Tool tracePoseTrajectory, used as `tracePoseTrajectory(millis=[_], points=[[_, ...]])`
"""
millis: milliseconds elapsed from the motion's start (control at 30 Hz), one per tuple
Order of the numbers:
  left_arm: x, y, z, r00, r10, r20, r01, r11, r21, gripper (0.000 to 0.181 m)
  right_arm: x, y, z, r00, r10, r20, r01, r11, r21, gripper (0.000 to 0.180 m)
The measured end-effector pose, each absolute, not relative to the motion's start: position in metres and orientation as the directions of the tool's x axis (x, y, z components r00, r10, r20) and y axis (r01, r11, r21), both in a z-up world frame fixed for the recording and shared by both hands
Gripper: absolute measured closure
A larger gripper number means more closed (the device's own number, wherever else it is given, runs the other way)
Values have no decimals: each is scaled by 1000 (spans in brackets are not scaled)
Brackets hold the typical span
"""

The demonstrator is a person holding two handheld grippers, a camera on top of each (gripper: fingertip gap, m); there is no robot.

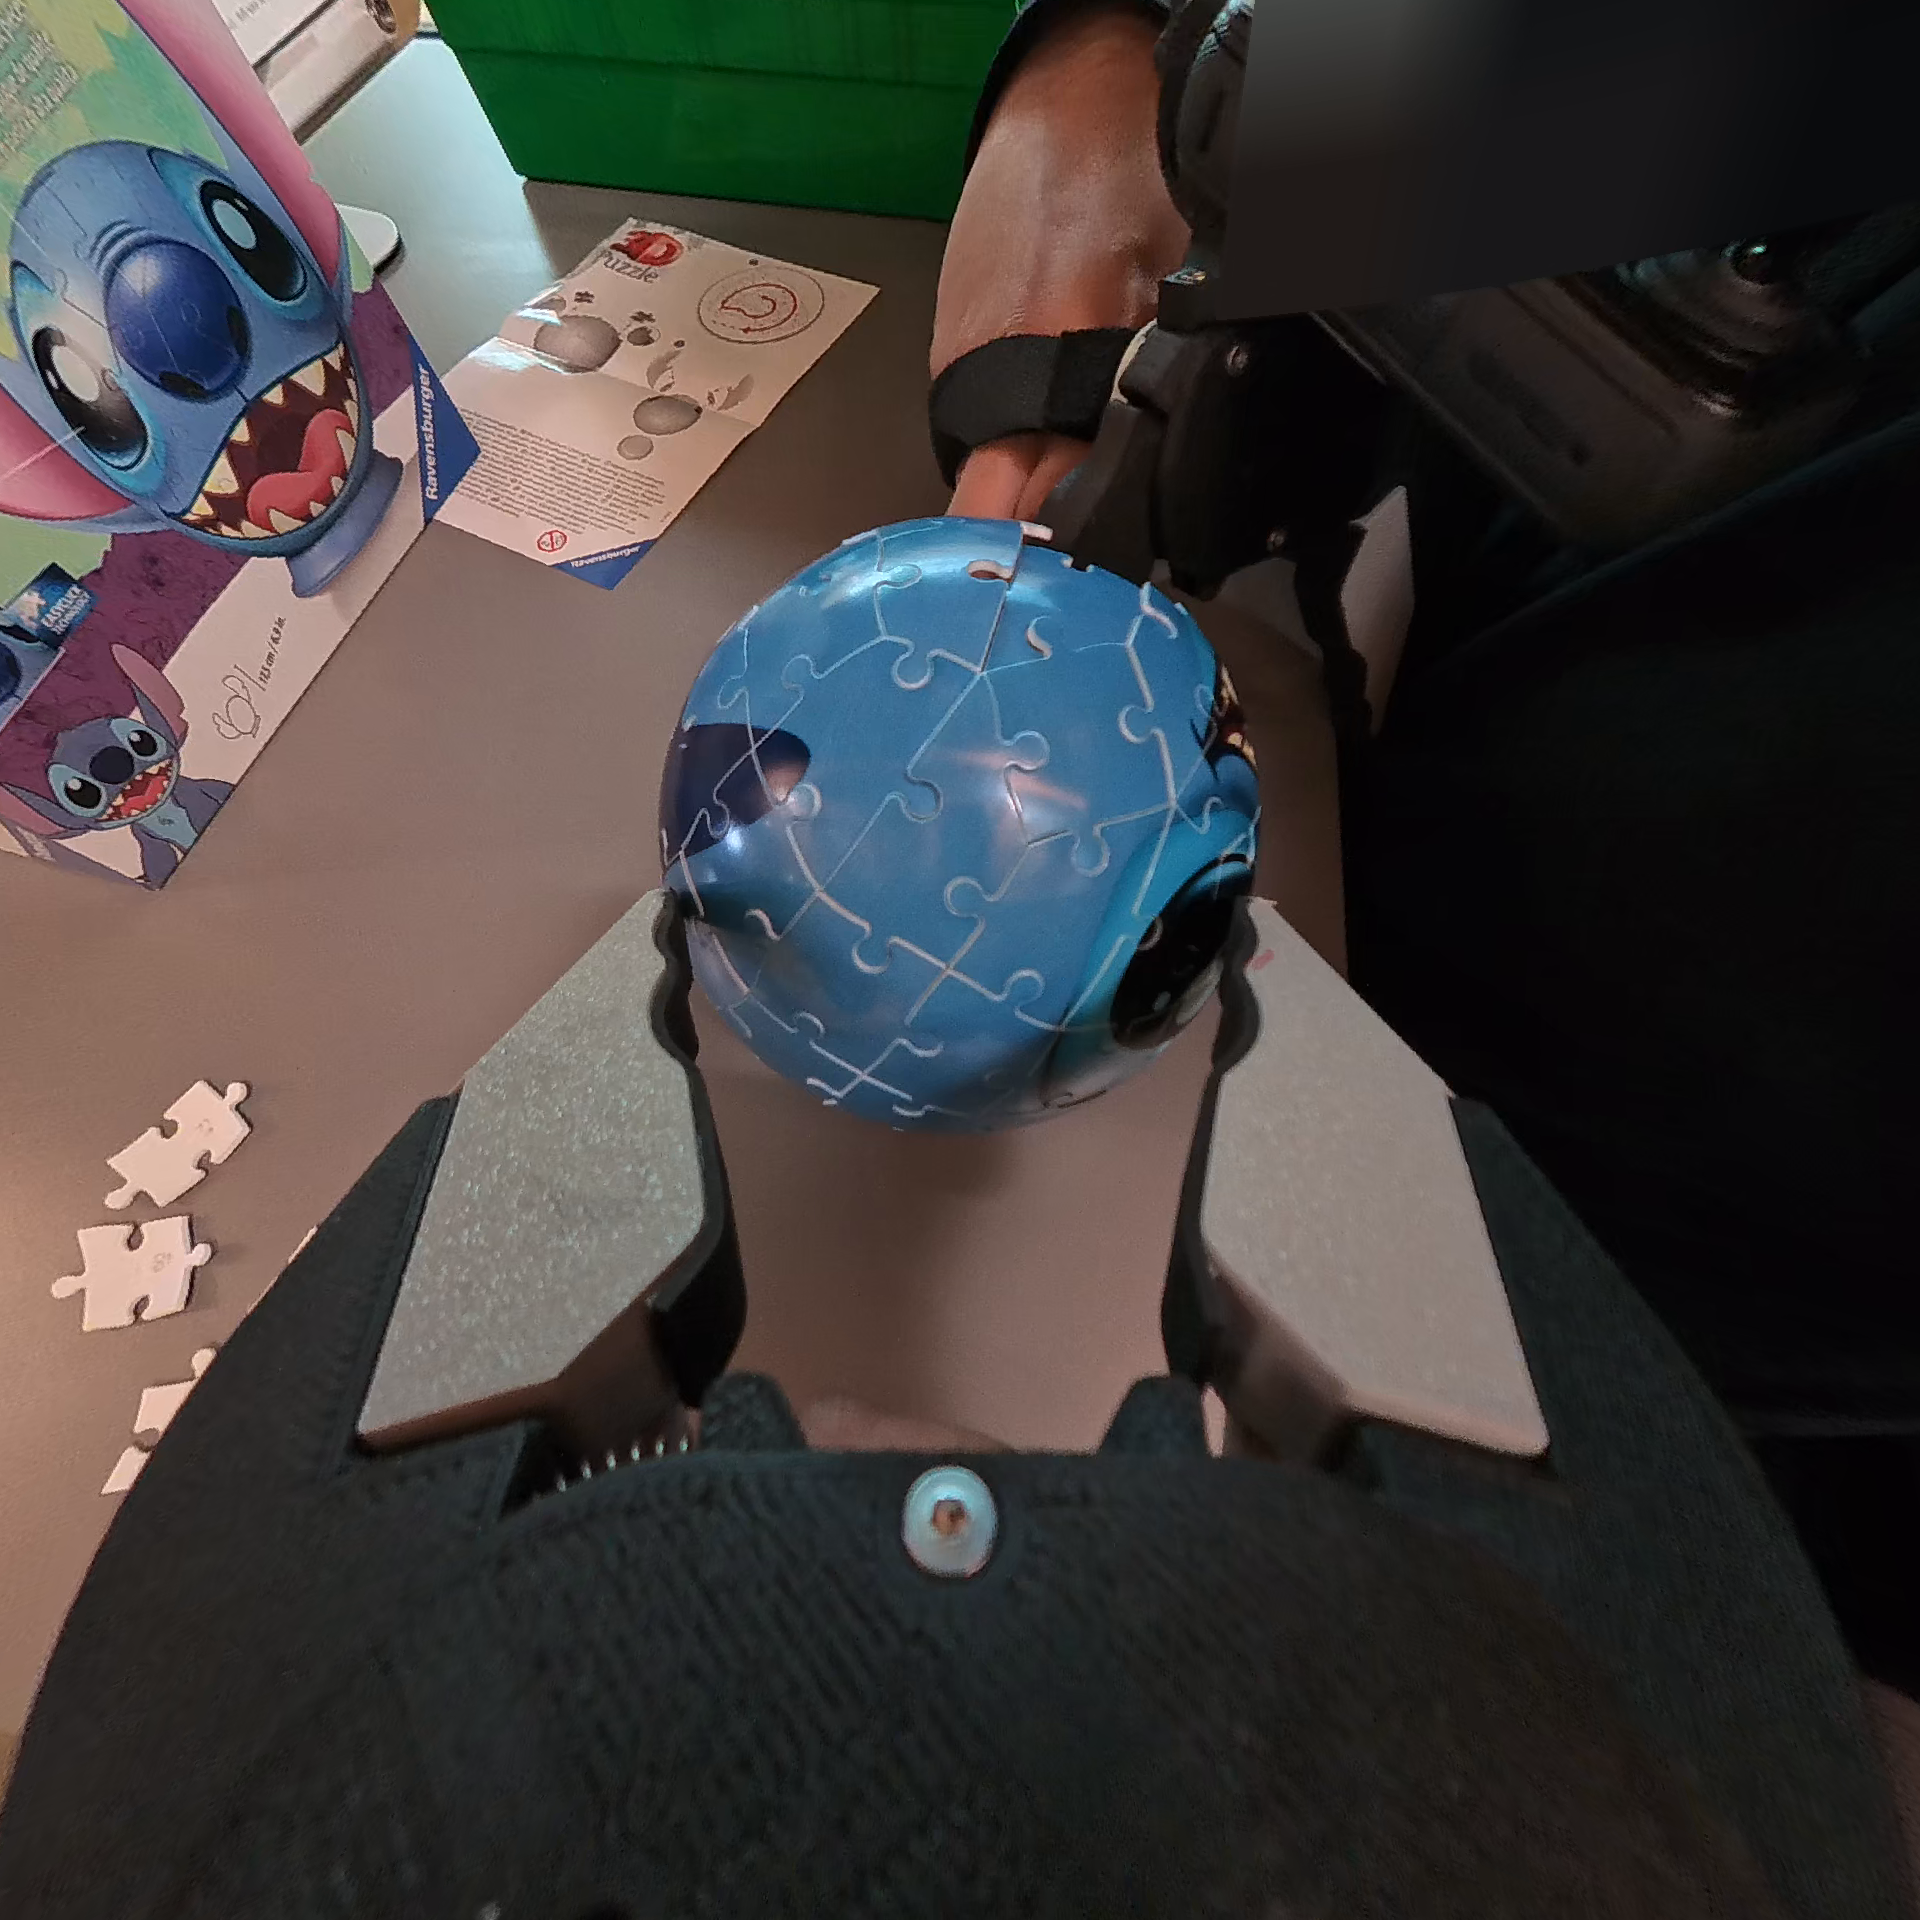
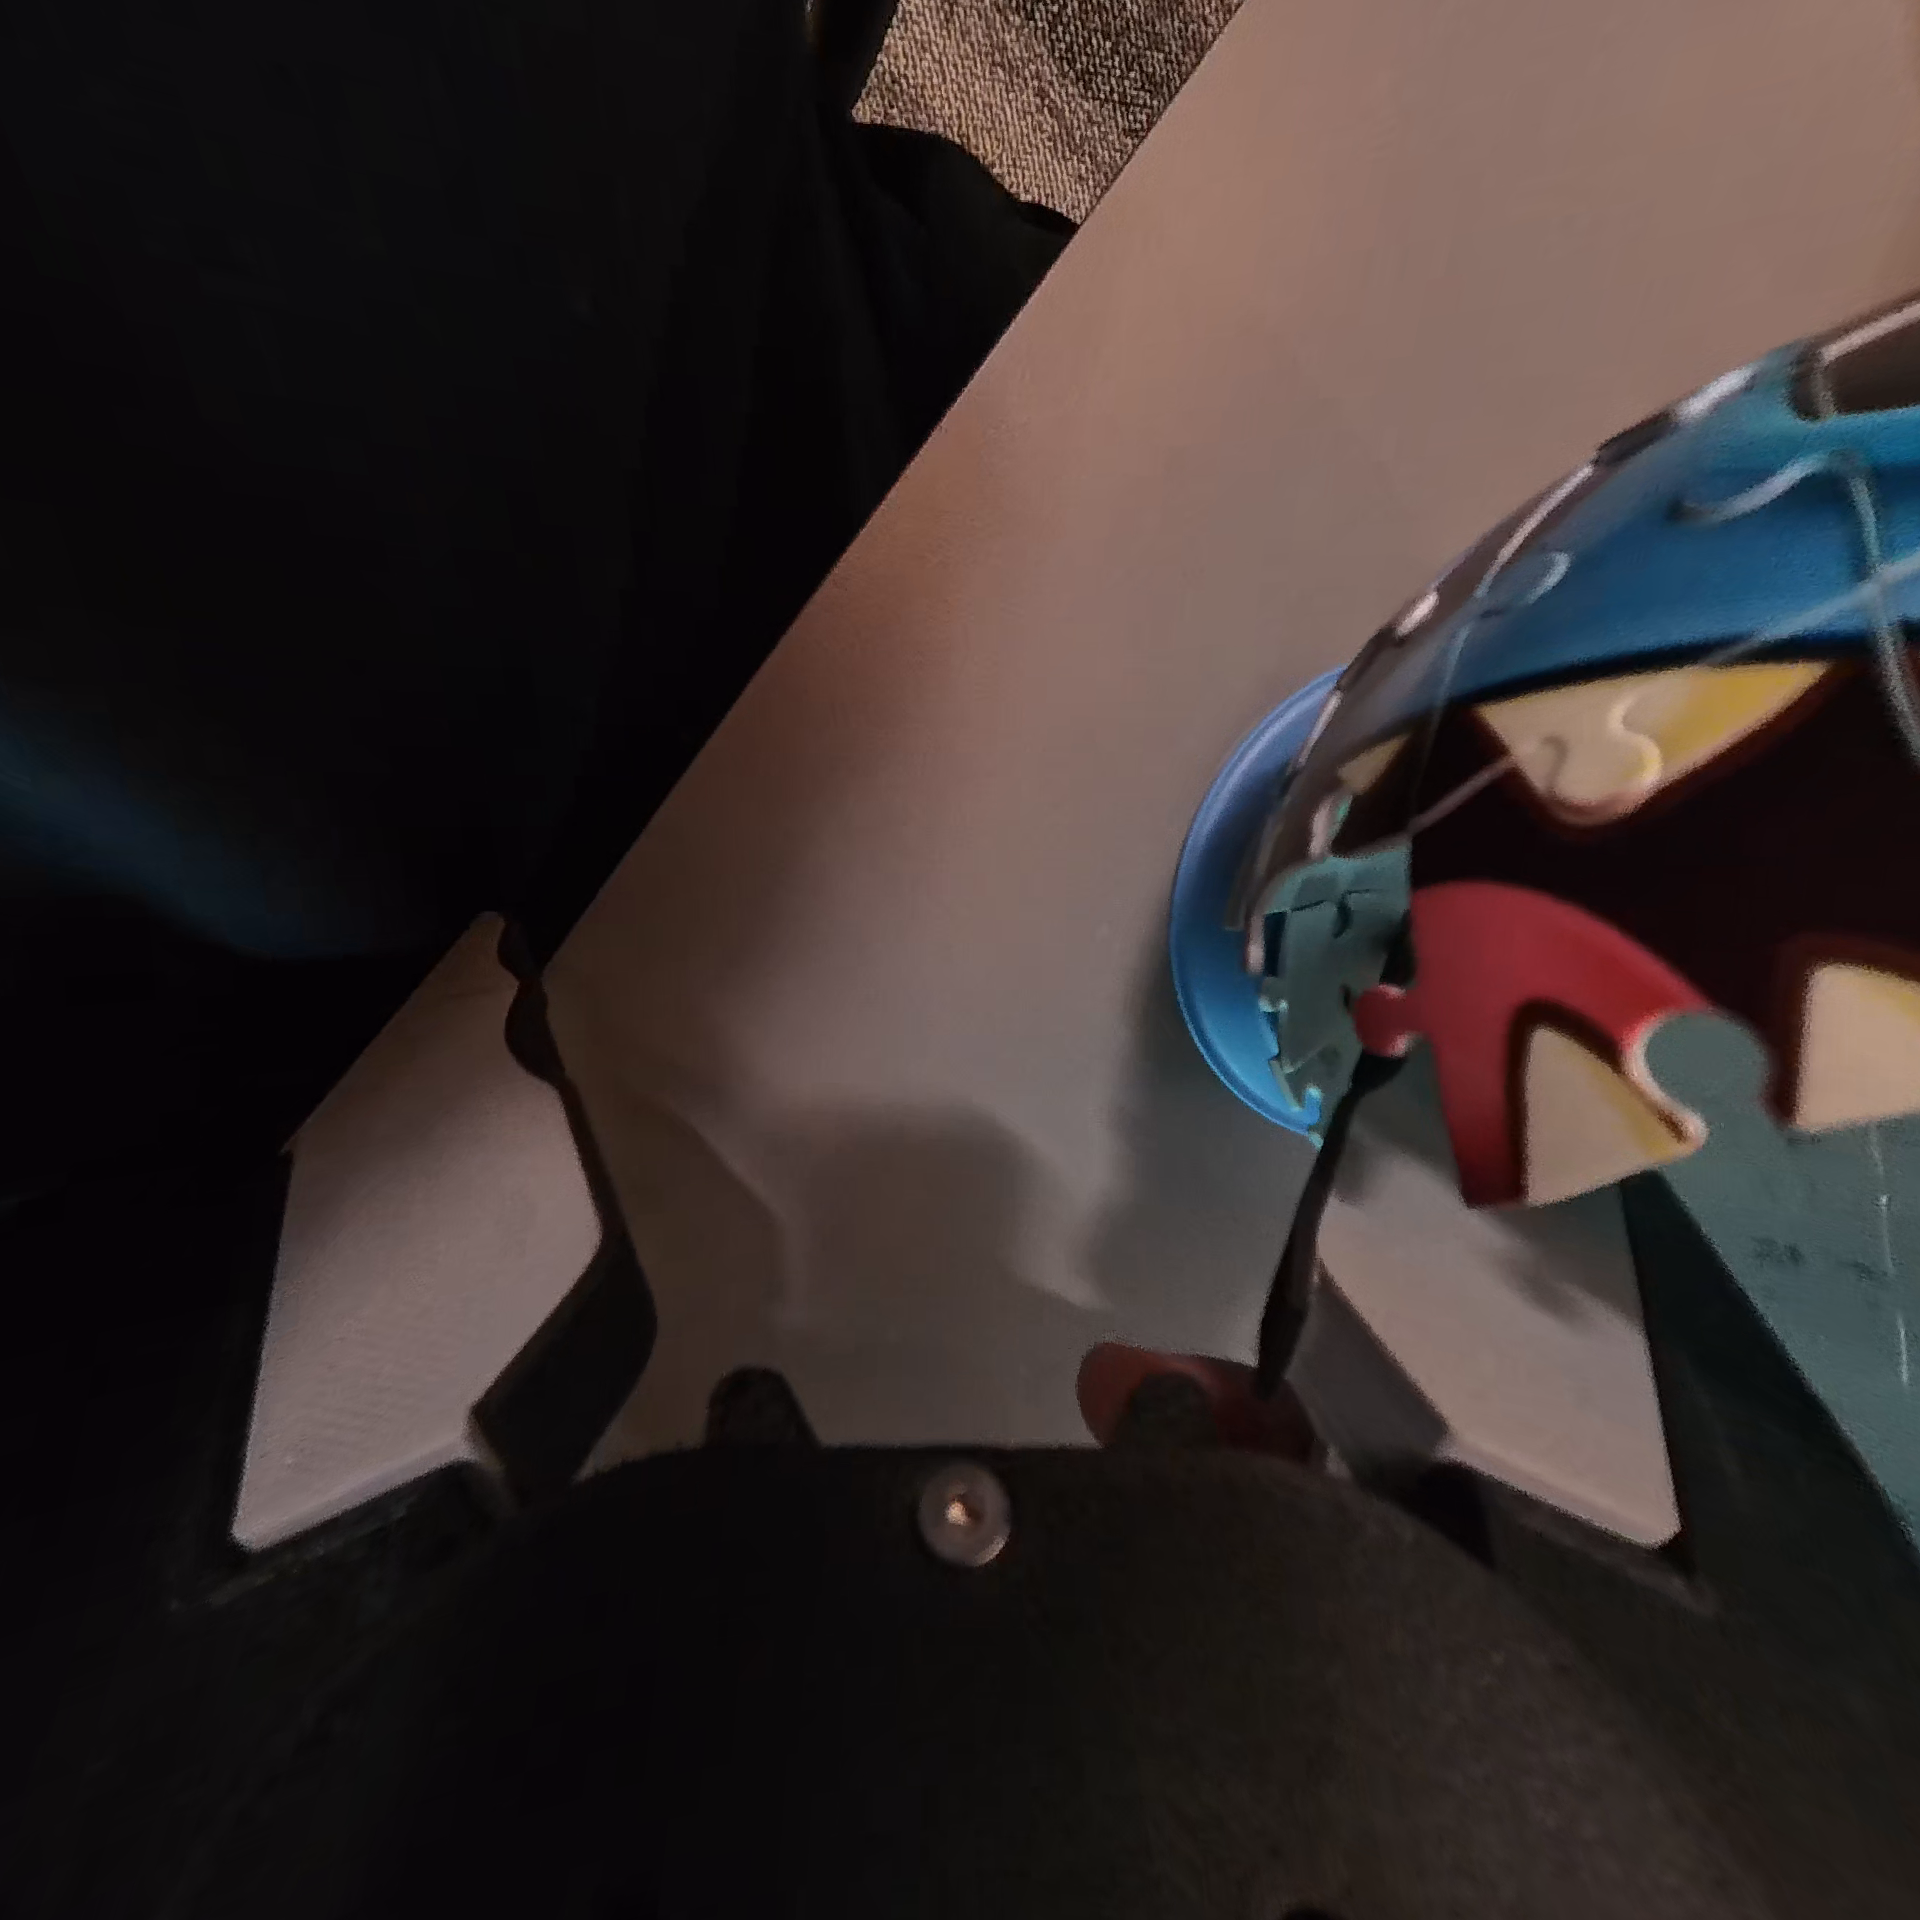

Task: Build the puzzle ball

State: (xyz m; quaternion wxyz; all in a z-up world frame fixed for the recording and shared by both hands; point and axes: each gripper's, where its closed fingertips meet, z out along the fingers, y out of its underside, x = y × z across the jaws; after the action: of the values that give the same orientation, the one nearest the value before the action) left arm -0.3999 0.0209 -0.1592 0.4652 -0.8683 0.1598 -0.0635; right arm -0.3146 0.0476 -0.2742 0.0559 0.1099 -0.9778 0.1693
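Across the grey surface (image 1: 447, 790) everything is spreading out: the puzzle box (image 1: 187, 416) is lying far left, with the instruction sheet (image 1: 644, 405) lying just beside it. Centre stage, the blue puzzle ball (image 1: 961, 831) is sitting between the left gripper (image 1: 961, 935) jaws, which are pressing both its sides and gripping it. Behind it, a strapped hand (image 1: 1049, 301) is holding the right gripper (image 2: 945, 997), whose jaws are standing wide apart, clasping nothing, one finger lying against the ball's mouth side. Beneath the ball in the right wrist view, a blue stand ring (image 2: 1236, 935) is peeking out. Near the left edge, loose white pieces (image 1: 156, 1205) are lying face down.
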Motion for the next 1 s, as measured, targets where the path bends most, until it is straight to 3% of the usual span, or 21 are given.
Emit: tracePoseTrajectory(millis=[467,1000], points=[[-400,22,-160,940,-340,-30,-217,-527,-822,80,-314,51,-277,-966,-217,140,-246,938,-244,27],[-399,21,-160,939,-342,-28,-219,-535,-816,80,-314,49,-276,-968,-205,148,-239,933,-268,30]])
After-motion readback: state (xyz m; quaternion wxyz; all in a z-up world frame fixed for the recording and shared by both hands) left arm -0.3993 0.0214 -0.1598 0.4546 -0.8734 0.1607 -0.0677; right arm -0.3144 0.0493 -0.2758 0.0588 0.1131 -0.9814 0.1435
